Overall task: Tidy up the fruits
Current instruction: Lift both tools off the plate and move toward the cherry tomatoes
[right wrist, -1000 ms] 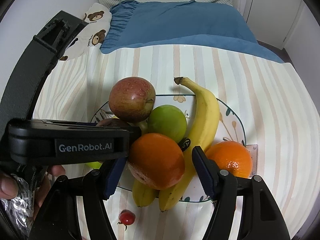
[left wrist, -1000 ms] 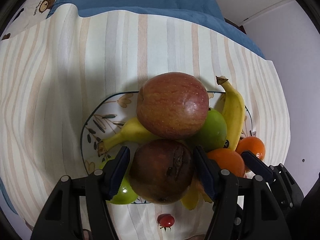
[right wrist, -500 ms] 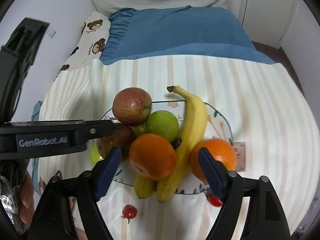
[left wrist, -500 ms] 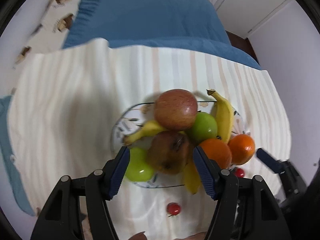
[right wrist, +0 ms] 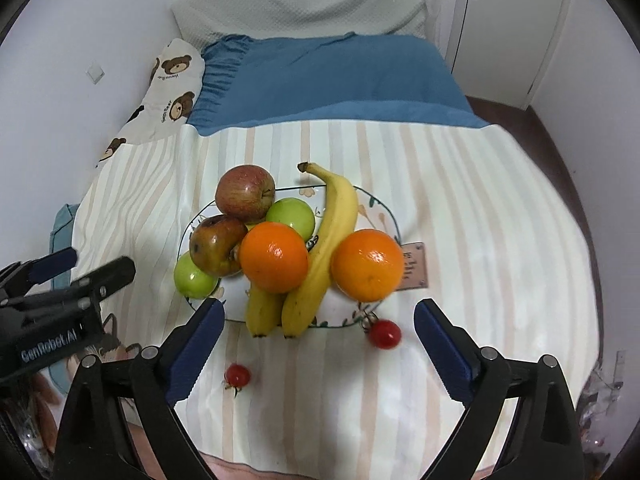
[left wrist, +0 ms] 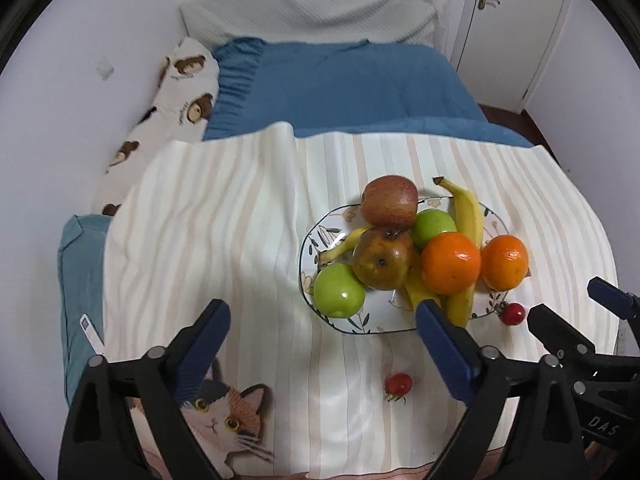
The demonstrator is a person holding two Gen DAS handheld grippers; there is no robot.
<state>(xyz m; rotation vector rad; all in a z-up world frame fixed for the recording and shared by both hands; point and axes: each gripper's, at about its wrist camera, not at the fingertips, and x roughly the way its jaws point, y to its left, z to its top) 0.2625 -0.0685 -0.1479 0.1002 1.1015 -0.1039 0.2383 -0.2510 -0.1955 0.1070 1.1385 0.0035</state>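
Opening jaws on left gripper (left wrist: 322,330) and right gripper (right wrist: 318,330), nothing between; bananas (right wrist: 320,264) half hidden under oranges (right wrist: 275,257).

You cannot see much of the plate (right wrist: 384,216): piled fruit covers its middle. A second banana (right wrist: 262,312) shows only its end (the rest lies under the front orange (right wrist: 275,257)). The small label (right wrist: 414,265) beside the plate carries print too small to read, and an orange hides its left part. In the left wrist view, the cat print (left wrist: 224,420) on the cloth is partly behind the left hand-held gripper (left wrist: 320,350) and cut by the bottom edge.
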